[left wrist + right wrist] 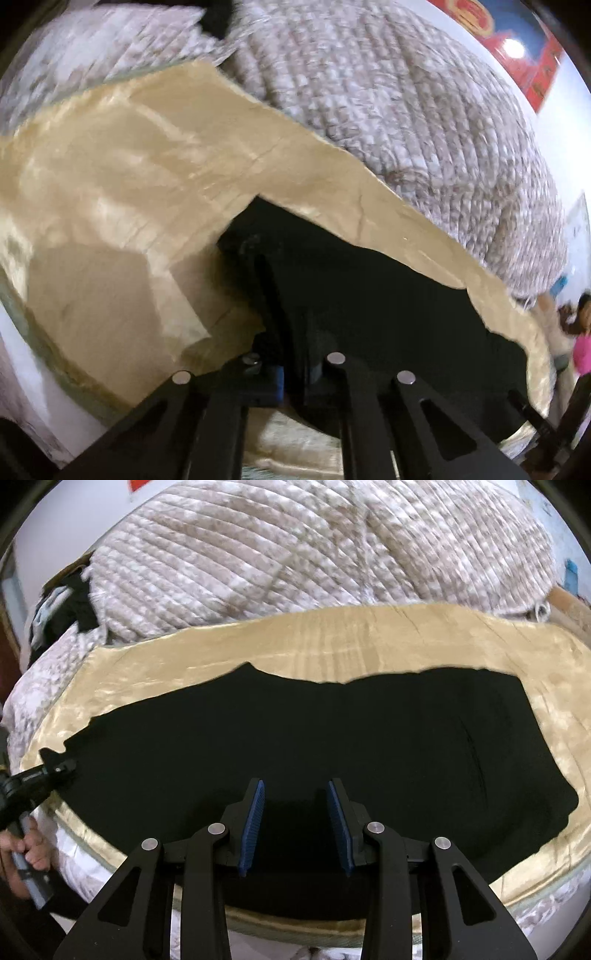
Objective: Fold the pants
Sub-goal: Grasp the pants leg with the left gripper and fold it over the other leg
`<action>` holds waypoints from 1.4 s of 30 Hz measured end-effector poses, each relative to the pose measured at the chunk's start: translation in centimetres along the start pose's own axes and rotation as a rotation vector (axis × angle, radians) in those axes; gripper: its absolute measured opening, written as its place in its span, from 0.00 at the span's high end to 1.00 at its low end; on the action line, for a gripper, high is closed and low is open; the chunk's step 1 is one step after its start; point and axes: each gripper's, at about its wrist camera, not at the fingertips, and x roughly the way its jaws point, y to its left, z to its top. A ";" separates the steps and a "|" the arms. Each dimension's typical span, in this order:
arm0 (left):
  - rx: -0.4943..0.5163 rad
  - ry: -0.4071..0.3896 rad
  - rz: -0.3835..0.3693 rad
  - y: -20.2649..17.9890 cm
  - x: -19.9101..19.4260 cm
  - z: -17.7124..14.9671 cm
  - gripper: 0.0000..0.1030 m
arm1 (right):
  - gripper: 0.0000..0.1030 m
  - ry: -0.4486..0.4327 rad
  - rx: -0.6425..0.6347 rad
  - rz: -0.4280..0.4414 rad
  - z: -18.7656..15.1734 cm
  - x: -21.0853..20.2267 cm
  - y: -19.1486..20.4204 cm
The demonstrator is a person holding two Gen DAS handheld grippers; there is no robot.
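One pair of black cloth pants (295, 738) lies flat, long axis left to right.
Left gripper (61, 766) pinches its left end; right gripper (295, 812) hovers spread above its near edge.

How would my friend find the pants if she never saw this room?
Look for the big puffy quilted blanket at the back of the bed. In front of it lies a shiny gold cloth, spread flat. The pants are the wide black shape on that gold cloth, the only black thing lying on it.
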 end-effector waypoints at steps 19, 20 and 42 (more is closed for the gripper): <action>0.514 0.102 -0.395 -24.1 0.4 -2.6 0.93 | 0.65 -0.055 0.160 -0.057 -0.4 -2.9 -5.0; 0.535 0.135 -0.416 -25.2 1.2 -3.8 0.93 | 0.65 -0.055 0.172 -0.057 -0.4 -3.0 -5.3; 0.524 0.202 -0.330 -18.4 2.8 -1.2 0.62 | 0.65 0.060 0.188 0.133 0.1 0.5 -4.0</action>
